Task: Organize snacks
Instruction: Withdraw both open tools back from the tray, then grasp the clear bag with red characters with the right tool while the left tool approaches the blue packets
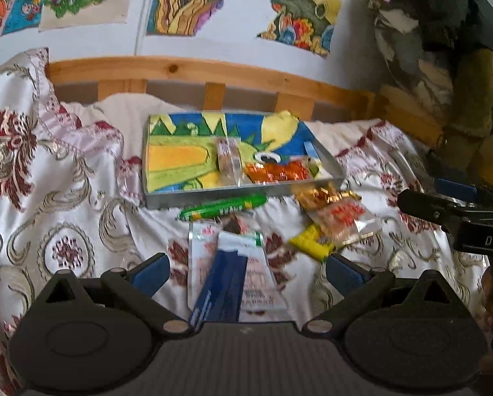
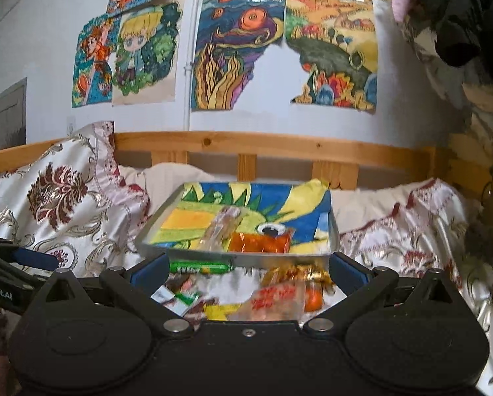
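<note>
We hold both grippers spread and empty: the left gripper (image 1: 246,274) above a blue packet (image 1: 220,292), the right gripper (image 2: 248,272) over loose snacks (image 2: 279,293) lying just before the tray (image 1: 213,194); on soft bedding (image 1: 64,231) a wrapper may slide away as we pinch

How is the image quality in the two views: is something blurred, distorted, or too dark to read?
Left wrist view: fisheye bends the wooden bed rail; the snacks before the tray are motion-smeared, print unreadable. Right wrist view: same bending; the green packet and the gold wrappers are smeared, and the top right corner is nearly black. Light is soft daylight, with mild sheen on the bedspread.
</note>
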